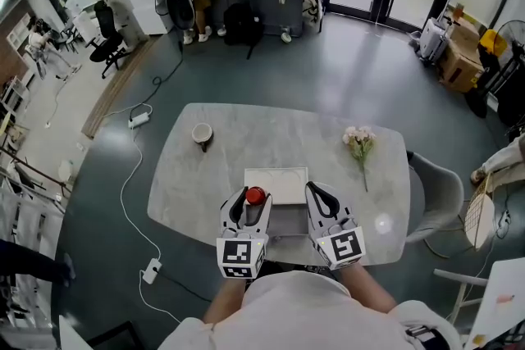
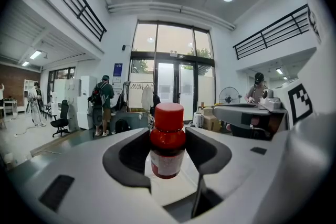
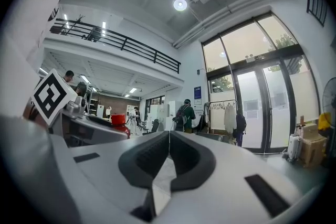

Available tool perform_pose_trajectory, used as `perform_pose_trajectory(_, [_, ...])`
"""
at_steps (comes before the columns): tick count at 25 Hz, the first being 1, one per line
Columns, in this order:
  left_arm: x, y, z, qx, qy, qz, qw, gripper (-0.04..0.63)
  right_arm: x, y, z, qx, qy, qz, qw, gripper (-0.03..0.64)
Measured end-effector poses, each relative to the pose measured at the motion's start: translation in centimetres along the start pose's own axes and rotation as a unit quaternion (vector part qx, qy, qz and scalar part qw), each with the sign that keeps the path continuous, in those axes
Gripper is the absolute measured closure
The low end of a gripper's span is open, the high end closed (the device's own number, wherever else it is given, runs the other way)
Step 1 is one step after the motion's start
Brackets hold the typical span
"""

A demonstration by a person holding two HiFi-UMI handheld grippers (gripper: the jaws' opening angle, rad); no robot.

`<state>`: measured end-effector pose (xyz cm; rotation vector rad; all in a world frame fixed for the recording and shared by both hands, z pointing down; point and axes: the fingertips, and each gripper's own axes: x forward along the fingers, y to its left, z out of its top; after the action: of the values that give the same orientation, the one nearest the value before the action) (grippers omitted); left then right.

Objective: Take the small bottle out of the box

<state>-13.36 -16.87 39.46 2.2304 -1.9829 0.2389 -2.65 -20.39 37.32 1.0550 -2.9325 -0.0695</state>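
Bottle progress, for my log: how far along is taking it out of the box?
Grasp done: the left hand-held gripper is shut on the bottle, held upright. In hand: the lift, bottle at the left edge of the box. Left: carrying it clear, probably onto the table. The right hand-held gripper is shut, empty.

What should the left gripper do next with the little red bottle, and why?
Probably carry it leftward to the table and set it down. The left gripper is shut on the small bottle, which looks to be above the white box; the right gripper is shut and empty.
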Motion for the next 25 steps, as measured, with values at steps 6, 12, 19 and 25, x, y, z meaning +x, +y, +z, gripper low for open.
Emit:
perform_pose_trajectory(6, [0.01, -0.19, -0.03, 0.001, -0.002, -0.006, 1.0, 0.367, 0.18, 0.62, 0.05, -0.001, 0.0, 0.006, 1.0, 0.591])
perform_pose_trajectory(12, [0.11, -0.22, -0.33, 0.0, 0.005, -0.004, 1.0, 0.367, 0.23, 0.38, -0.17, -0.008, 0.009, 0.004, 1.0, 0.592])
perform_pose_trajectory(19, [-0.09, 0.11, -0.22, 0.0, 0.007, -0.004, 1.0, 0.367, 0.49, 0.7, -0.06, -0.009, 0.011, 0.005, 1.0, 0.592])
perform_pose_trajectory(25, [-0.09, -0.19, -0.09, 0.004, 0.005, -0.006, 1.0, 0.367, 0.4, 0.66, -0.08, -0.009, 0.011, 0.005, 1.0, 0.592])
